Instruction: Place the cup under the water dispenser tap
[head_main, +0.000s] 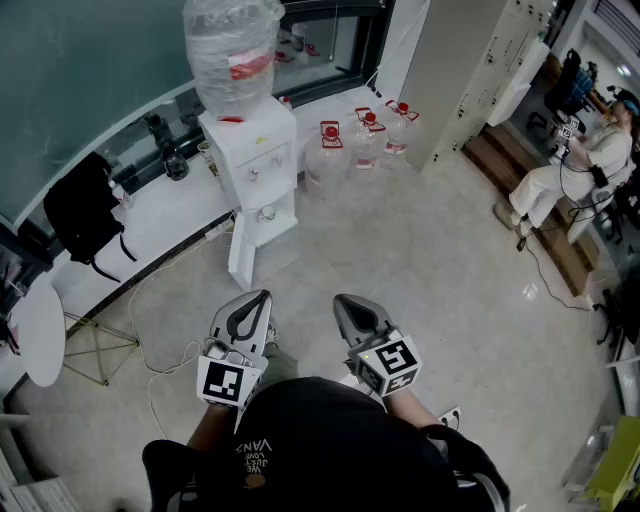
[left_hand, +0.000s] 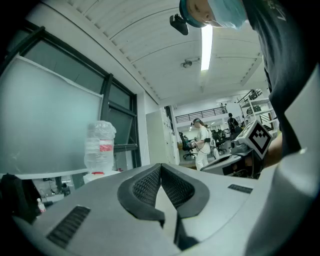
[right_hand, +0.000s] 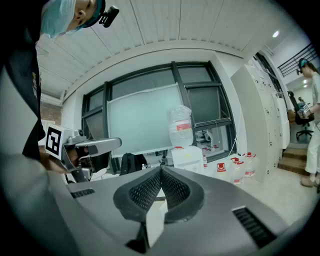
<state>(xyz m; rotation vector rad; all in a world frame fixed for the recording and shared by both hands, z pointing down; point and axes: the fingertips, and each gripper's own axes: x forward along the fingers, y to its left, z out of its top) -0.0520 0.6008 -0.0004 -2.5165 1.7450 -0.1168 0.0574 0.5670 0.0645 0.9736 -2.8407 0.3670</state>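
Well, the cup (head_main: 266, 213) is a small clear one, and from the head view I see it standing in the open recess of the white water dispenser (head_main: 262, 135), just below the taps (head_main: 254, 175). A big clear bottle (head_main: 232, 55) with a red label sits upside down on top of the dispenser. The unit stands on the floor against a long white counter (head_main: 165, 225) under the window. Several spare water bottles (head_main: 365, 140) with red caps are grouped on the floor to its right.

Both tools are well back from the dispenser, close in front of my body. The left gripper (head_main: 262, 297) has its ribbed pads (left_hand: 147, 185) pressed together at the tips, with nothing between them. The right gripper (head_main: 343, 300) is likewise closed on nothing, its jaws meeting at the tips. Neither one touches the cup.

Further out, a black bag (head_main: 82, 205) rests on a chair by the counter, and a thin cable (head_main: 150, 300) trails across the floor. At the far right a person (head_main: 575, 170) in white is seated.
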